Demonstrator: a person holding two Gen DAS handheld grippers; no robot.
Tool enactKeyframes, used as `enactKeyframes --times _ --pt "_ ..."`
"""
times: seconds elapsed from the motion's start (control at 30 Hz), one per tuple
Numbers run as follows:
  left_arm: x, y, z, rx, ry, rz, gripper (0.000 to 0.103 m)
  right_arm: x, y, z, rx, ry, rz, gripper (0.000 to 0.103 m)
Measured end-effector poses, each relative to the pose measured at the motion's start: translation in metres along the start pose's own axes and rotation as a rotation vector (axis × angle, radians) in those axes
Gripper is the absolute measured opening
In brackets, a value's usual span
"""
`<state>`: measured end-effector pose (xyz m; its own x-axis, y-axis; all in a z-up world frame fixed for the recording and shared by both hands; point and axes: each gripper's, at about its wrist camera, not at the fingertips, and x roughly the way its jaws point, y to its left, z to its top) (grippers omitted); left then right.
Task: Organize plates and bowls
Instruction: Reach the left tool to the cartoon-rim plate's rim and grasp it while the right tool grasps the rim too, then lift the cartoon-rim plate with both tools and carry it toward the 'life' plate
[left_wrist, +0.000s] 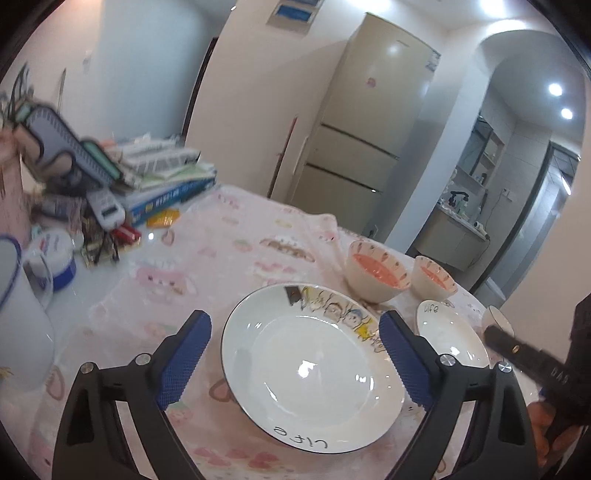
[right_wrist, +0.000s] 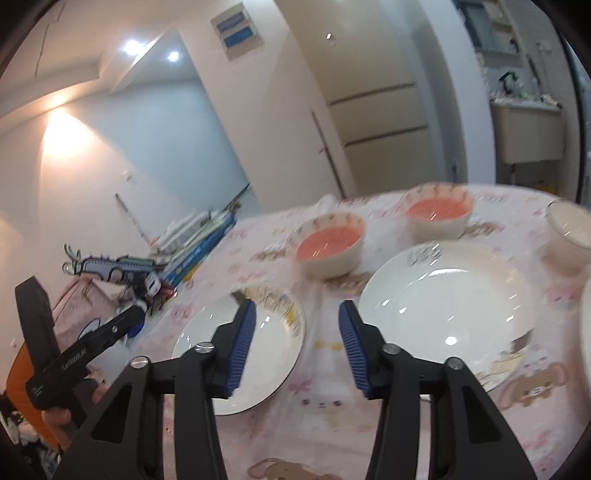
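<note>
My left gripper (left_wrist: 295, 354): fingers spread wide, holding nothing, above the white dark-rimmed cartoon-print plate (left_wrist: 314, 369) lying flat on the pink patterned tablecloth (left_wrist: 229, 254). Right gripper (right_wrist: 297, 347): fingers apart, empty, over cloth between that plate and a second white plate (right_wrist: 447, 310). Two cream pink-lined bowls (right_wrist: 330, 243) stand beyond the plates.

- A pink tablecloth (left_wrist: 236, 258) with little cartoon pictures covers the table.
- A pile of books (left_wrist: 166, 173) lies at 10 o'clock in the left view.
- A blue and white tub (left_wrist: 55, 254) sits at 9 o'clock, just in front of the books.
- A white mug (left_wrist: 18, 317) with a blue rim stands at the left edge.
- A tall tan fridge (left_wrist: 365, 125) stands at 1 o'clock, behind the table.
- A counter with small things on it (right_wrist: 528, 129) shows at 2 o'clock in the right view.
</note>
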<state>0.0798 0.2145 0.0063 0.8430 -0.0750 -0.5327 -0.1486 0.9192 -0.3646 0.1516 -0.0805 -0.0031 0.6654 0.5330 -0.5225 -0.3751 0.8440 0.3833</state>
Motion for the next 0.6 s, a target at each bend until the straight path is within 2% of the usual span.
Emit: enactKeyframes --times 0.1,0.2,0.33,0.43,0.5,0.6 --pt "0.011 0.019 -0.001 -0.046 0.023 0.010 0.093 0.027 -0.001 -0.010 0.049 0.094 0.036 0.037" --pt "0.022 0.035 -0.004 -0.094 0.057 0.004 0.086 0.044 -0.006 -0.019 0.112 0.165 0.072 0.034" --pt "0.042 0.049 -0.008 -0.151 0.131 -0.037 0.073 0.065 -0.010 -0.031 0.160 0.235 0.048 0.034" --pt "0.050 0.052 -0.012 -0.164 0.156 -0.055 0.067 0.077 -0.014 -0.039 0.199 0.285 0.053 0.032" --pt "0.054 0.051 -0.014 -0.157 0.167 -0.063 0.064 0.080 -0.015 -0.041 0.204 0.289 0.069 0.031" --pt "0.062 0.052 -0.018 -0.155 0.195 -0.066 0.053 0.080 -0.012 -0.041 0.190 0.270 0.055 0.028"
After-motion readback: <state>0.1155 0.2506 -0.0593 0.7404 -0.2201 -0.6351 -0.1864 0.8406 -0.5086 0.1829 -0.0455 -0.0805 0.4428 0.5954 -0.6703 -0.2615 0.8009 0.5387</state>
